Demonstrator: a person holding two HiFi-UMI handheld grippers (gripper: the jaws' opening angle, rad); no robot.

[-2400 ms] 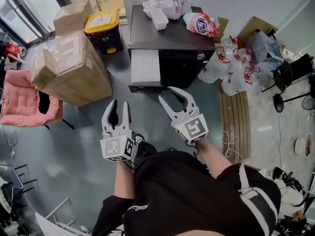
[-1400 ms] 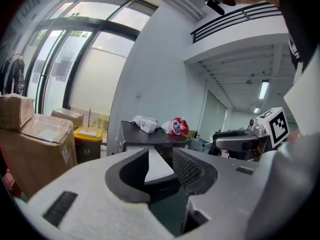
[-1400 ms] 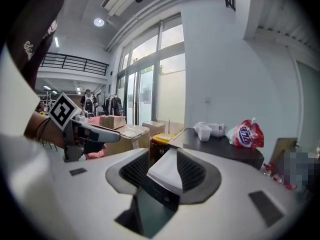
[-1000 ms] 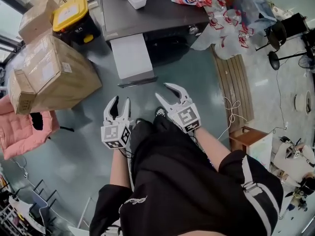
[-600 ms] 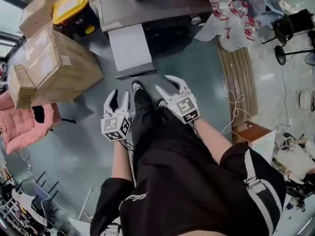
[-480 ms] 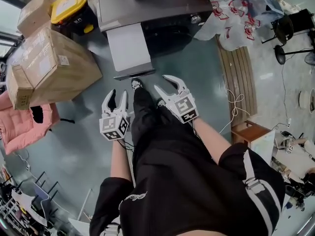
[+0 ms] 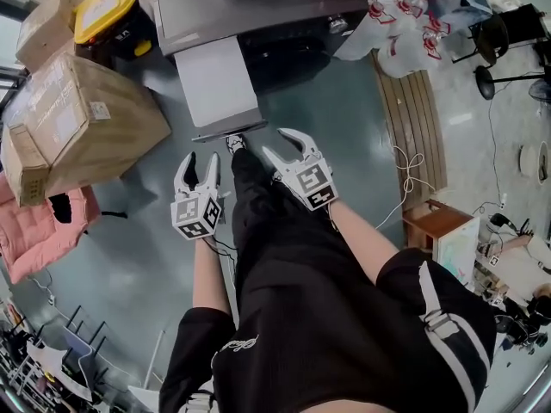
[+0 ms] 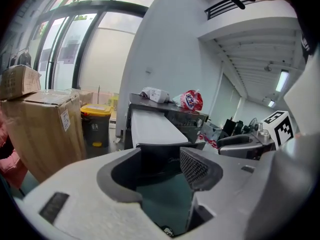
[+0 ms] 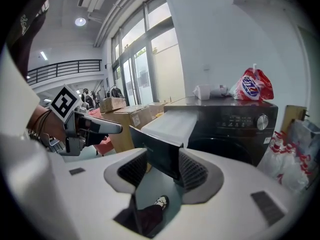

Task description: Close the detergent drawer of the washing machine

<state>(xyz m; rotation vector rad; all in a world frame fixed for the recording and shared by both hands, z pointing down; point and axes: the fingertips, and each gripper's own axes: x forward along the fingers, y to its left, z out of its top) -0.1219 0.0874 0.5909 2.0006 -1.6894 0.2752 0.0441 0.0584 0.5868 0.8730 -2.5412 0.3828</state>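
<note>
Detergent drawer [image 7: 215,84] is sticking out; left claw [image 7: 198,163] and right claw [image 7: 284,147] are hovering before it, empty (jaws have just been opening wide), presumably readying a push.

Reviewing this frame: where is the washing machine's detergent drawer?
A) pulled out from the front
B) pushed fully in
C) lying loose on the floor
A: the white detergent drawer juts far out from the front of the dark washing machine.

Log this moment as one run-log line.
detergent drawer: pulled out | left gripper: jaws just opening, nothing between | right gripper: jaws just opening, nothing gripped, drawer ahead
</note>
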